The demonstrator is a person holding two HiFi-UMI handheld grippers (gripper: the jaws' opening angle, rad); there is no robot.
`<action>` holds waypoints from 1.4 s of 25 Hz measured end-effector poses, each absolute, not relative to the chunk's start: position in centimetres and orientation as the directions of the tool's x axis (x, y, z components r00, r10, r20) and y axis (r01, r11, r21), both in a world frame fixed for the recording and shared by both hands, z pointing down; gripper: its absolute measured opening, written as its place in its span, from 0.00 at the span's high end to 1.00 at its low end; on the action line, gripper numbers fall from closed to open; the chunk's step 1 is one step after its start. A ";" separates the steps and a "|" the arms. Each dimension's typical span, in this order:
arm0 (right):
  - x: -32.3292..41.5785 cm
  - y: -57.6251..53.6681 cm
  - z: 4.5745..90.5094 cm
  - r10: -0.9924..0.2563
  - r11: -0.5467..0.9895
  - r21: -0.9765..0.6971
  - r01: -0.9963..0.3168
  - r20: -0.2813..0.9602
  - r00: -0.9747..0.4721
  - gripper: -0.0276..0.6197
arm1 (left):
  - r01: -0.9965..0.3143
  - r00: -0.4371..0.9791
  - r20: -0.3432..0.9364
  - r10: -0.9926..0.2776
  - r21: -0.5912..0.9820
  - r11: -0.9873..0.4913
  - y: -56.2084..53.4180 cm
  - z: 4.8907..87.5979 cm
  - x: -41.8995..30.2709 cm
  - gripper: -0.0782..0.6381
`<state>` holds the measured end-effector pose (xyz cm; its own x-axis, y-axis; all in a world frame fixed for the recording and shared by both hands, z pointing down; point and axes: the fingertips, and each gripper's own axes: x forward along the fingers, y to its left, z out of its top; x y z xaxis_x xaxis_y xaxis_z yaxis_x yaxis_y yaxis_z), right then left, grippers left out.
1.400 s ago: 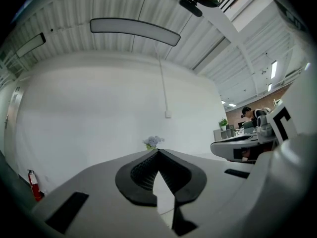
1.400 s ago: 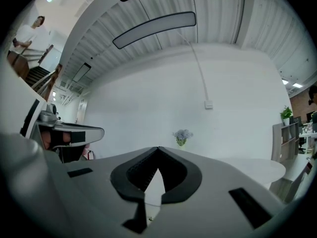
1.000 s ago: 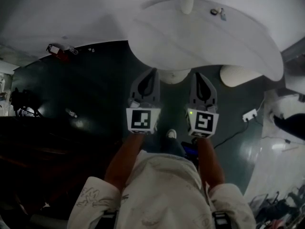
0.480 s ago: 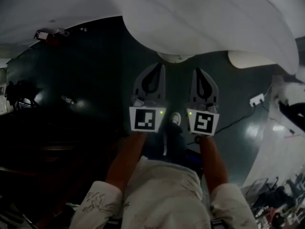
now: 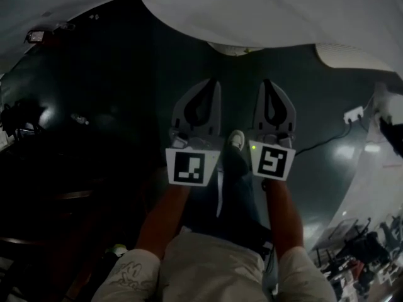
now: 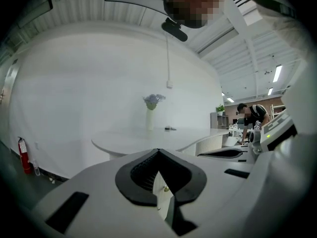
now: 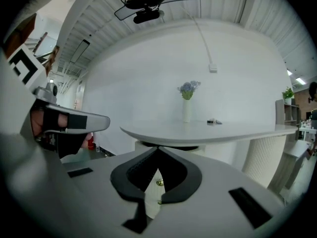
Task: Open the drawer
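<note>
The left gripper (image 5: 216, 84) and right gripper (image 5: 268, 83) are held side by side above a dark floor (image 5: 107, 80), pointed toward a white table (image 5: 271, 11). In the left gripper view the jaws are seen closed tip to tip, with nothing caught between them. In the right gripper view the 2 jaws are likewise pressed together and empty. The tabletop is cut off by the upper edge of the head view, and its base (image 5: 236, 48) is mostly hidden beneath it. In the gripper views the lower part of the table is covered by the gripper bodies. A vase (image 7: 186, 110) is seen standing on the table. Beside it lies a small item (image 7: 214, 121) too small to be identified. No drawer can be made out in any view, so its place cannot be told. A shoe (image 5: 236, 138) is partly visible between the grippers. The left side of the head view is too dark to be read. A fire extinguisher (image 6: 24, 155) is seen by the far wall, and a person (image 6: 252, 115) is partly hidden at the right.
</note>
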<state>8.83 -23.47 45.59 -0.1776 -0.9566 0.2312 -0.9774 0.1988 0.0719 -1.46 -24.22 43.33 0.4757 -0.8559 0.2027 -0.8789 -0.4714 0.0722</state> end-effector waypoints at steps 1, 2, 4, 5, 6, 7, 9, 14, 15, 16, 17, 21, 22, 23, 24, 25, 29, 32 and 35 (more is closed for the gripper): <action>8.6 -23.6 46.6 -0.957 0.195 0.057 -0.979 0.229 -0.177 0.95 | -0.881 0.471 0.207 -0.857 0.070 -0.467 -24.2 44.5 -1.7 0.89; 8.4 -23.6 47.6 -0.957 0.196 0.047 -0.979 0.227 -0.181 0.95 | -0.882 0.469 0.210 -0.858 0.064 -0.466 -24.1 45.7 -1.9 0.89; 7.8 -23.6 49.6 -0.954 0.211 0.049 -0.976 0.226 -0.195 0.95 | -0.881 0.469 0.214 -0.857 0.047 -0.470 -23.9 48.4 -2.1 0.89; 7.6 -23.6 50.7 -0.952 0.219 0.055 -0.974 0.230 -0.201 0.95 | -0.880 0.470 0.220 -0.855 0.040 -0.474 -23.9 49.9 -2.2 0.89; 7.5 -23.6 51.7 -0.951 0.223 0.061 -0.973 0.234 -0.203 0.95 | -0.878 0.472 0.227 -0.852 0.034 -0.477 -23.9 51.3 -2.2 0.89; 7.5 -23.6 52.7 -0.951 0.221 0.064 -0.973 0.237 -0.201 0.95 | -0.876 0.475 0.232 -0.849 0.030 -0.482 -23.9 52.6 -2.3 0.89; 7.5 -23.7 54.5 -0.953 0.208 0.057 -0.976 0.237 -0.189 0.95 | -0.870 0.483 0.231 -0.845 0.016 -0.493 -23.8 54.4 -2.4 0.89; 7.4 -23.3 58.3 -0.958 0.183 0.051 -0.982 0.234 -0.166 0.95 | -0.874 0.477 0.179 -0.860 -0.001 -0.485 -23.7 57.2 -2.8 0.89; 7.3 -23.2 59.0 -0.958 0.182 0.054 -0.982 0.235 -0.165 0.95 | -0.875 0.477 0.171 -0.862 -0.001 -0.484 -23.7 57.7 -2.8 0.89; 7.3 -23.1 59.7 -0.958 0.182 0.058 -0.982 0.237 -0.164 0.95 | -0.874 0.478 0.165 -0.863 -0.004 -0.485 -23.7 58.3 -2.8 0.89; 7.2 -23.1 60.2 -0.958 0.183 0.062 -0.981 0.238 -0.163 0.95 | -0.873 0.481 0.162 -0.862 -0.008 -0.488 -23.7 58.9 -2.7 0.89; 6.9 -23.3 62.0 -0.956 0.182 0.061 -0.981 0.244 -0.162 0.95 | -0.871 0.481 0.164 -0.861 -0.020 -0.490 -23.5 60.7 -2.8 0.89; 6.9 -23.4 62.3 -0.956 0.181 0.060 -0.982 0.246 -0.161 0.95 | -0.874 0.477 0.162 -0.864 -0.016 -0.485 -23.5 60.9 -2.8 0.89; 7.0 -23.5 62.5 -0.956 0.177 0.059 -0.982 0.248 -0.157 0.95 | -0.877 0.473 0.161 -0.866 -0.011 -0.481 -23.5 60.9 -2.8 0.89; 7.1 -23.7 62.5 -0.956 0.172 0.059 -0.983 0.249 -0.153 0.95 | -0.878 0.471 0.160 -0.867 -0.008 -0.478 -23.4 60.9 -2.8 0.89; 7.2 -23.8 62.5 -0.957 0.168 0.058 -0.984 0.248 -0.149 0.95 | -0.879 0.470 0.159 -0.868 -0.006 -0.477 -23.4 60.9 -2.8 0.89; 7.3 -24.8 62.5 -0.957 0.169 0.050 -0.984 0.249 -0.152 0.94 | -0.882 0.465 0.158 -0.871 -0.001 -0.471 -23.3 60.6 -2.8 0.89; 7.4 -25.7 62.4 -0.958 0.163 0.058 -0.985 0.246 -0.144 0.93 | -0.885 0.460 0.157 -0.874 0.003 -0.465 -23.4 60.4 -2.9 0.89; 7.4 -26.8 62.8 -0.955 0.177 0.074 -0.982 0.255 -0.153 0.84 | -0.887 0.457 0.160 -0.875 0.004 -0.462 -23.4 60.5 -2.9 0.89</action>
<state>7.37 -26.80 62.81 -0.1528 -0.9549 0.2547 -0.9815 0.1767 0.0737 -2.88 -23.39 60.49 0.4571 -0.8749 0.1602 -0.8866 -0.4625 0.0043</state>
